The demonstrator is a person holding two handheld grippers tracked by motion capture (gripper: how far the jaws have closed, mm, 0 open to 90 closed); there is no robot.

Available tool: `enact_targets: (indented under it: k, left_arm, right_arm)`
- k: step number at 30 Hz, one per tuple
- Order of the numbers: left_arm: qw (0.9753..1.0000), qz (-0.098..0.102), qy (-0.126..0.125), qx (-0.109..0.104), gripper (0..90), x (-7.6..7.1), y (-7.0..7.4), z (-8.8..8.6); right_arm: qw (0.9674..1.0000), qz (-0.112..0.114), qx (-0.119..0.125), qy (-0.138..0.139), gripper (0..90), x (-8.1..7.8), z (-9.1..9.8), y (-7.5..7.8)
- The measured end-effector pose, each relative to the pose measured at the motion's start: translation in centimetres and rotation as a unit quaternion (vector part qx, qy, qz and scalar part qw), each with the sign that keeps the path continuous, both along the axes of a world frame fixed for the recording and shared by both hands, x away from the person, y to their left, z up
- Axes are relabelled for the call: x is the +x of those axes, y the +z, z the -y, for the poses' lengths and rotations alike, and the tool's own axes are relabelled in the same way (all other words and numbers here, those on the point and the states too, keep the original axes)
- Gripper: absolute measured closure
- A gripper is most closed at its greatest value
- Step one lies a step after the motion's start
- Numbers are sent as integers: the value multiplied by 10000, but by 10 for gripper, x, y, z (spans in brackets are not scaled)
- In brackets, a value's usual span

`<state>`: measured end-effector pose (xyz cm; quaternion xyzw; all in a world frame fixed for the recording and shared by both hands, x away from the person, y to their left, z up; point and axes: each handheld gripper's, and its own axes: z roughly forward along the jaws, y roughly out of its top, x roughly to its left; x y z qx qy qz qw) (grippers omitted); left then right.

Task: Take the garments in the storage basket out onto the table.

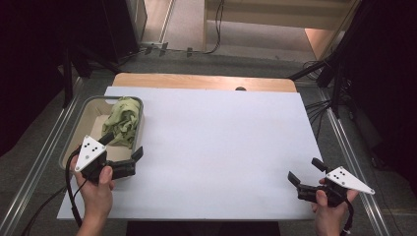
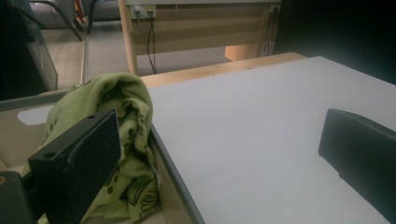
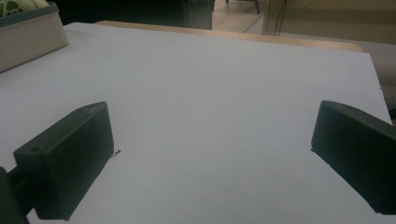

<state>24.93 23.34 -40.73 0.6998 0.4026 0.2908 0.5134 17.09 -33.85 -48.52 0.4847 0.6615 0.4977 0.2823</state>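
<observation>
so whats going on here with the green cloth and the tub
A person holds a tool in each hand at a white-topped table. The left tool, open, straddles the tub rim beside the crumpled green cloth, not gripping it. The right tool hangs open over bare table.

cloth (image 1: 123,121): soft green printed fabric, crumpled | bin (image 1: 77,127): smooth beige plastic, grey rim | table sheet (image 1: 221,147): matt white, smooth | table edge (image 1: 196,81): light wood | left gripper (image 1: 122,147) pads: matt black plastic, top plate grey-white
</observation>
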Motion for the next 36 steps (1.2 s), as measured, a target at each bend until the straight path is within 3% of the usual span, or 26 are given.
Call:
enact_targets:
  k: [15, 28, 36]
  left_arm:
    - [9996, -185, 115, 163, 0, 32, 24, -6]
    - [9993, -266, 206, 136, 0, 59, 42, -13]
    - [9982, -549, 196, 149, 0, 86, 41, -15]
  right_arm:
    - [9999, -35, 109, -29, 0, -1, 0, 0]
    - [9999, -13, 106, -16, 0, -1, 0, 0]
    - [9999, -49, 119, 11, 0, -1, 1, -1]
